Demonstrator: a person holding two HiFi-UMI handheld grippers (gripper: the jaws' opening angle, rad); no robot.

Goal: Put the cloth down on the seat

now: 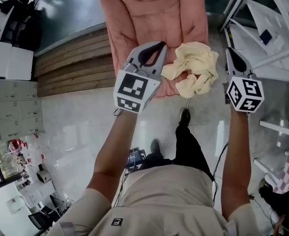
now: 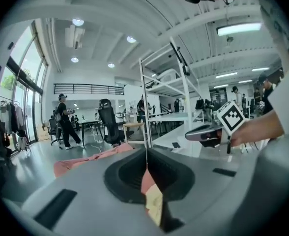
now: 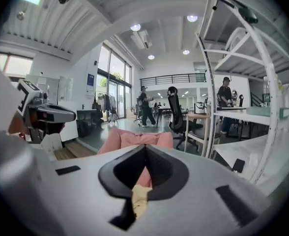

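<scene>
Yellow cloth point(image 1: 192, 65) lies crumpled on the pink seat's point(image 1: 134, 14) front edge, at 3 o'clock from the left gripper point(image 1: 158, 46) and 9 o'clock from the right gripper point(image 1: 231, 52). Both grippers' jaws are closed and empty, about equally near.

Left tongs point(image 2: 146, 156) closed together, yellow cloth point(image 2: 154, 208) glimpsed below, right tongs point(image 2: 191, 134) beyond

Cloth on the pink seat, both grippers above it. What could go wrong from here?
1. The cloth lies bunched at the seat's front edge; it may slide to the floor.
2. The left gripper and right gripper are both shut and empty, so any fix needs a fresh grab.
3. A white rack seems close beside the right gripper; a swing could hit it.
</scene>
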